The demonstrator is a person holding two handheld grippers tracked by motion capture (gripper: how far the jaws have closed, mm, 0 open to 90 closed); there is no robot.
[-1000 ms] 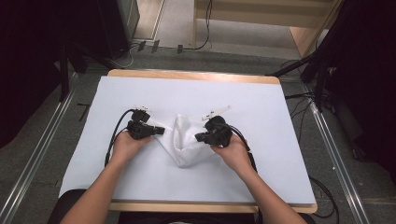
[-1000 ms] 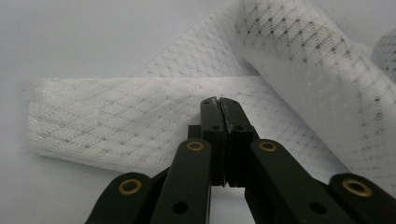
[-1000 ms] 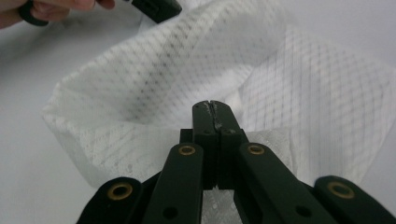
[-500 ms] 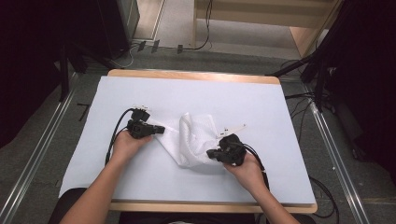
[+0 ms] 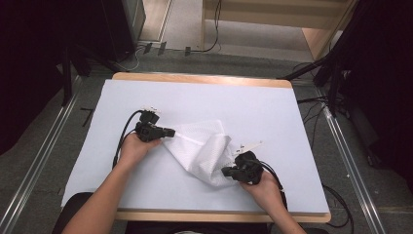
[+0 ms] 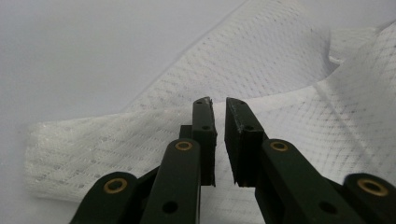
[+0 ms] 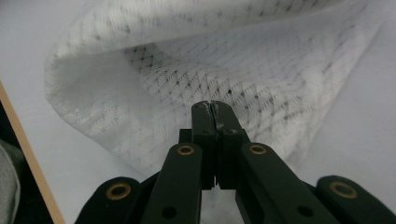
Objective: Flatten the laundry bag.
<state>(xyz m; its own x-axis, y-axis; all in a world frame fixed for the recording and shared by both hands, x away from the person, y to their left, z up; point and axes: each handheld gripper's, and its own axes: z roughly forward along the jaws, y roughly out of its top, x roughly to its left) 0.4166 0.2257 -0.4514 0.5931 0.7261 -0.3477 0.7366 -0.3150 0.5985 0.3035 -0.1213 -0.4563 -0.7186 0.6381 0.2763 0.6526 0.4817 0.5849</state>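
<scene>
Two hand-held grippers work a white mesh cloth on a white-covered table.

High view: left gripper at the cloth's left edge, right gripper at its near corner. Left gripper view: jaws slightly parted, cloth beneath; it may slip free. Right gripper view: jaws clamped together against the fold; whether fabric is pinched, I cannot tell.
</scene>
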